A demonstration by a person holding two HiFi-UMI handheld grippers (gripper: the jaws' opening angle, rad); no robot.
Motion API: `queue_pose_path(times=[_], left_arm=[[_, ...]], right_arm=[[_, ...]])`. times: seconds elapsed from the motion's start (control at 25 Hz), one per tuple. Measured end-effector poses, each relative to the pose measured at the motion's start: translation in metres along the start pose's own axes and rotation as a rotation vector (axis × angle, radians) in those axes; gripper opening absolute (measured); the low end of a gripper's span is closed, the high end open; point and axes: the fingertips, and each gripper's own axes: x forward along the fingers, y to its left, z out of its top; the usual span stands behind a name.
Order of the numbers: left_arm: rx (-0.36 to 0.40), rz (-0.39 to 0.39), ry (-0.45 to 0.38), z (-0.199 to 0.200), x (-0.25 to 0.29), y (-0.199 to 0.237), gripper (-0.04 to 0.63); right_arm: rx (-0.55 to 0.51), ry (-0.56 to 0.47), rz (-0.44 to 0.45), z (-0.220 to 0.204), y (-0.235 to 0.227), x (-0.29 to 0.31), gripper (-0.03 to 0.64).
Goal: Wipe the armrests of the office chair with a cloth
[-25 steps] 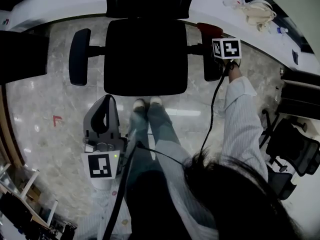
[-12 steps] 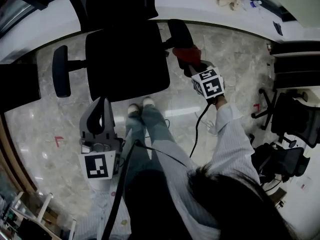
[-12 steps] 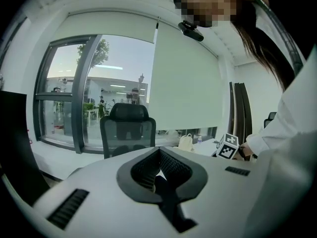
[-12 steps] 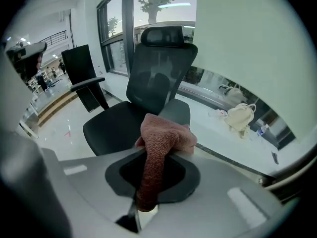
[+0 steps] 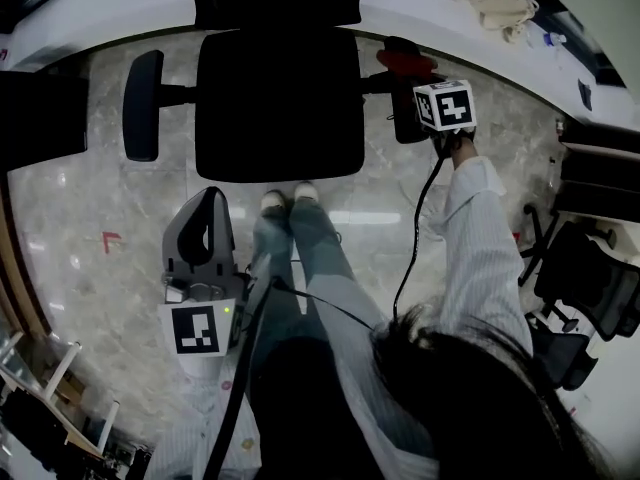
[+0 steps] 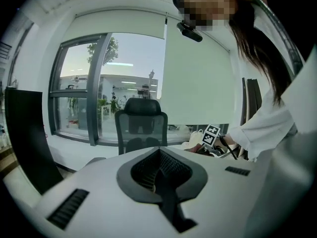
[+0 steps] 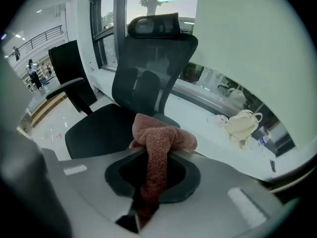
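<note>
The black office chair [image 5: 280, 103] stands in front of me, also seen in the left gripper view [image 6: 141, 125] and close up in the right gripper view [image 7: 143, 83]. My right gripper [image 5: 415, 76] is shut on a reddish cloth [image 5: 405, 63], which presses on the rear part of the chair's right armrest [image 5: 408, 123]. From the right gripper's [image 7: 157, 150] own camera, the cloth [image 7: 161, 135] bunches out of the jaws. The left armrest [image 5: 142, 118] is bare. My left gripper [image 5: 208, 208] hangs low by my legs, jaws together with nothing in them [image 6: 159, 157].
A white ledge [image 5: 420, 13] runs behind the chair with a cream bag [image 5: 500, 8] on it. Other black chairs [image 5: 590, 288] stand at the right and a dark block [image 5: 40, 118] at the left. My shoes [image 5: 290, 200] are just before the seat.
The right gripper slid the cloth forward along the right armrest and then back toward its rear end. My head swung right and back again. The left gripper stayed put.
</note>
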Motion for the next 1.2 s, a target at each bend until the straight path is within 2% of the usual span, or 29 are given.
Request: queue_pose_path(times=[0.24, 0.4, 0.56, 0.72, 0.96, 1.08, 1.2], left_arm=[[-0.023, 0.1, -0.022, 0.008, -0.006, 0.036, 0.003], [0.002, 0.088, 0.005, 0.0, -0.005, 0.041, 0.003], [0.02, 0.031, -0.017, 0.01, 0.009, 0.027, 0.003], [0.043, -0.041, -0.056, 0.03, 0.024, -0.001, 0.003], [0.085, -0.111, -0.081, 0.049, 0.028, -0.047, 0.003], [0.101, -0.122, -0.077, 0.046, 0.026, -0.055, 0.003], [0.09, -0.098, -0.091, 0.046, 0.019, -0.053, 0.003]], right_arm=[[0.04, 0.048, -0.09, 0.051, -0.032, 0.04, 0.034], [0.035, 0.055, -0.098, 0.054, -0.028, 0.042, 0.032], [-0.041, 0.028, -0.055, 0.032, 0.005, 0.021, 0.031], [-0.087, 0.019, 0.011, -0.009, 0.041, -0.014, 0.031], [-0.038, -0.036, 0.065, -0.07, 0.069, -0.069, 0.032], [-0.025, -0.075, 0.055, -0.076, 0.068, -0.073, 0.032], [0.011, -0.139, 0.048, -0.064, 0.068, -0.083, 0.032]])
